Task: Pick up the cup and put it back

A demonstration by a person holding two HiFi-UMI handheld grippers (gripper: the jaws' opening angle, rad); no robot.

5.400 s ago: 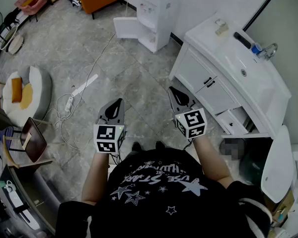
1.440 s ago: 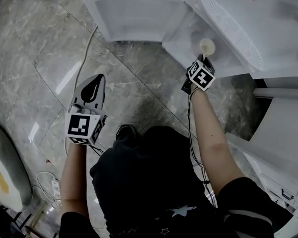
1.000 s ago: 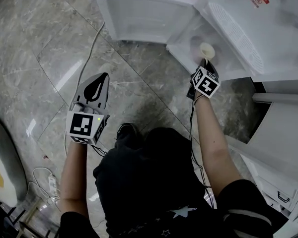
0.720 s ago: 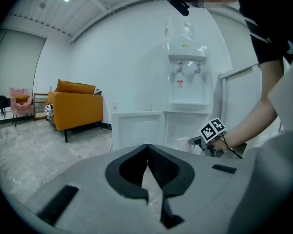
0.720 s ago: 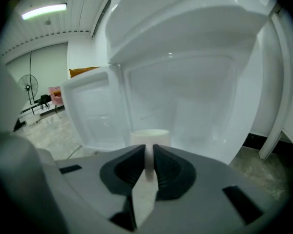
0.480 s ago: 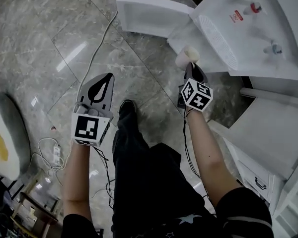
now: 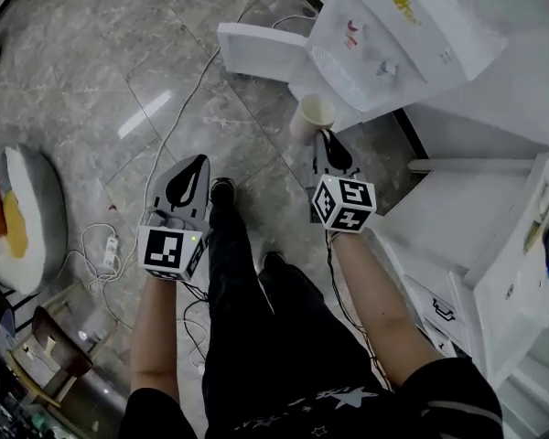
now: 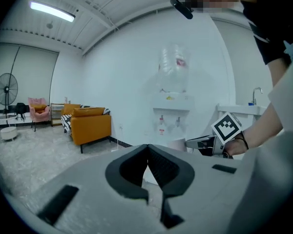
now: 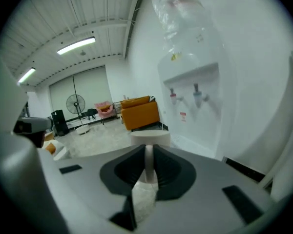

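In the head view a pale paper cup (image 7: 313,114) hangs upright above the floor, in front of the white water dispenser (image 7: 384,35). My right gripper (image 7: 322,137) is shut on the cup's wall just under the rim. The right gripper view shows that wall pinched between the jaws, with the cup's rim (image 9: 150,139) just beyond them and the dispenser's taps (image 9: 196,92) to the right. Lower left, my left gripper (image 7: 192,163) is shut on nothing over the floor. From the left gripper (image 8: 147,156) view, the cup (image 8: 177,144) is seen held near the dispenser (image 8: 173,113).
The dispenser's lower door (image 7: 256,51) stands open towards the left. A white cabinet (image 7: 480,231) with drawers fills the right side. A power strip and cables (image 7: 110,245) lie on the tiled floor beside a round cushion (image 7: 27,213). An orange sofa (image 8: 90,123) stands far back.
My right gripper has drawn the cup out of the dispenser's lower compartment and back over the floor. The head view has pulled back. The left gripper stays shut and empty.
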